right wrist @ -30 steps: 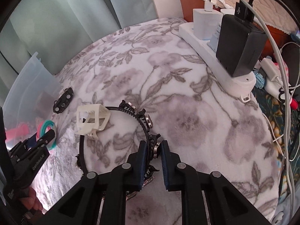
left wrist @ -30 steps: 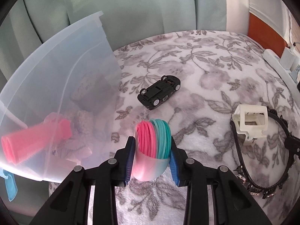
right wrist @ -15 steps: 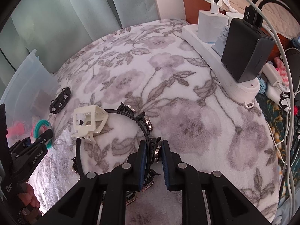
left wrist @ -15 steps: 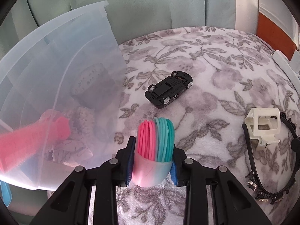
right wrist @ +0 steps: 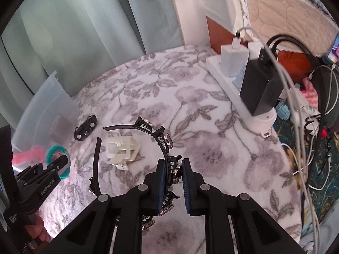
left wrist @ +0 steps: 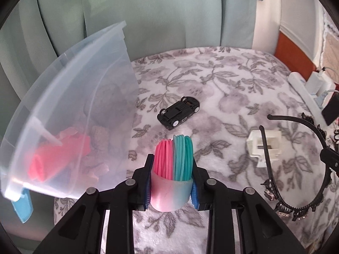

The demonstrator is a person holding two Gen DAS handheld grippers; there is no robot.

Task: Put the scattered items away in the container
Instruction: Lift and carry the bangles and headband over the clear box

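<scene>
The left gripper (left wrist: 172, 183) was closed on a pink-and-teal spring toy (left wrist: 173, 174), its blue pads pressing the coil's two flat sides, so the coil's axis ran along the fingers and pointed ahead. The translucent container (left wrist: 70, 114) stood to the left of that gripper and close beside it, its near wall rising above the coil, with a pink roller (left wrist: 57, 158) and other dim shapes visible through the plastic. Judging by this, the coming move turned on one relation: the bin's open top lay up and to the left of the held coil, so the toy would need lifting over the rim and not a plain sideways push. The left gripper was clearly the nearer one to the bin. The right gripper (right wrist: 172, 174) was well off to the right, its jaws drawn close about a black jewelled headband (right wrist: 164, 139), apparently gripping it; the band arched away from the fingers towards the bin, around a white plastic frame (right wrist: 121, 149). A black toy car (left wrist: 179, 112) lay upside down on the floral blanket (left wrist: 222, 80), between the bin and the headband, ahead of the left gripper
</scene>
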